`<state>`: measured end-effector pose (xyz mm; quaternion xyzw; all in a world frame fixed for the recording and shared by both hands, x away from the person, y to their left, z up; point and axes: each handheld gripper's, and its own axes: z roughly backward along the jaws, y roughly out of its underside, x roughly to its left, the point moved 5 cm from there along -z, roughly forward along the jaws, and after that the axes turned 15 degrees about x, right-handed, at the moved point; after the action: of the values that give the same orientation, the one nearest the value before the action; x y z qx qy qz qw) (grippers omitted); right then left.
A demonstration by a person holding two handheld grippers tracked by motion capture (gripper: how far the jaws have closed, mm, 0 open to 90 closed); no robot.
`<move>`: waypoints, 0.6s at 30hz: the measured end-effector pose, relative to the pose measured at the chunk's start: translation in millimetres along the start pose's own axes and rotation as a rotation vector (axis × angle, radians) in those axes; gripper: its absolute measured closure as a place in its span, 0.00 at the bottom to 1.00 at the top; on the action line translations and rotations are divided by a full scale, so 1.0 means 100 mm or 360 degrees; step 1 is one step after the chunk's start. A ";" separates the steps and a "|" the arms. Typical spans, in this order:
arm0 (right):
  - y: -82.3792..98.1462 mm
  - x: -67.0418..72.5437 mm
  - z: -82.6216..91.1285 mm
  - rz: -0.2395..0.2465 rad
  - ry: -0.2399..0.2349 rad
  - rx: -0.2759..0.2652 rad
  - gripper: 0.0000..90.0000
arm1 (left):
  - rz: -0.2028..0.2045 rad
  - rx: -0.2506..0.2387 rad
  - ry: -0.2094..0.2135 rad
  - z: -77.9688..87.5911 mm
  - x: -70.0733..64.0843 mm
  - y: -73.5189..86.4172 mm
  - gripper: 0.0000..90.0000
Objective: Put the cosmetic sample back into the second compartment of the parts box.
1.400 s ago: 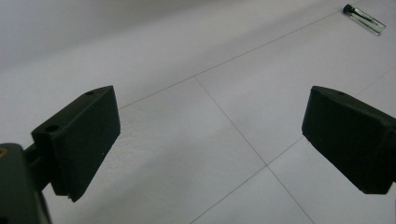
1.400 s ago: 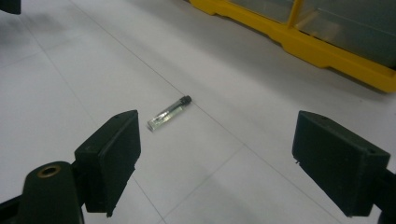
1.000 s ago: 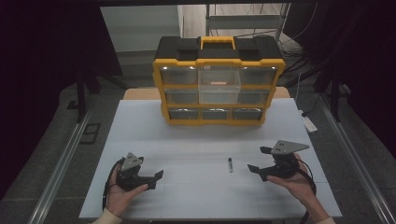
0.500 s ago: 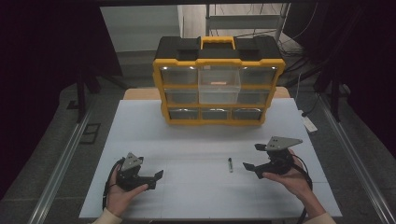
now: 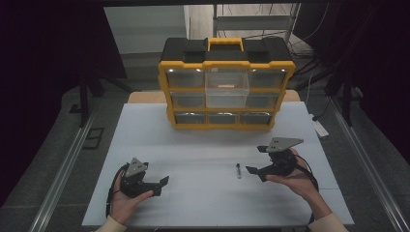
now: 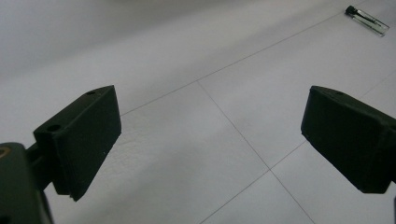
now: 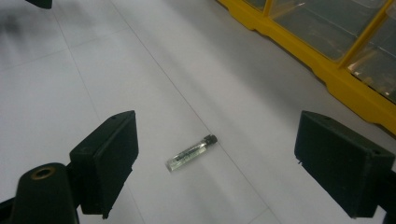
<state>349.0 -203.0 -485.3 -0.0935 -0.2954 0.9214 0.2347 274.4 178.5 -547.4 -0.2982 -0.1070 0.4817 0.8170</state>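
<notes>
Two black jaws of the left gripper (image 6: 210, 140) stood wide apart above a white table (image 6: 187, 70) crossed by thin lines. A small clear vial (image 6: 368, 19) with a dark cap lay far off at top right.
</notes>
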 end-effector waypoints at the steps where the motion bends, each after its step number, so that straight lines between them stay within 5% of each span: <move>1: -0.01 0.00 -0.01 0.0009 -0.0002 0.0006 0.16 | -0.0001 0.0000 0.0000 0.00 0.00 0.00 0.06; 18: -0.06 -0.02 -0.25 0.0122 -0.0102 0.0143 0.16 | -0.0016 0.0012 -0.0002 0.00 0.00 0.01 0.06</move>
<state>360.8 -187.2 -501.3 -0.0645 -0.2574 0.9445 0.1936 273.9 179.2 -547.8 -0.2943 -0.1073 0.4783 0.8205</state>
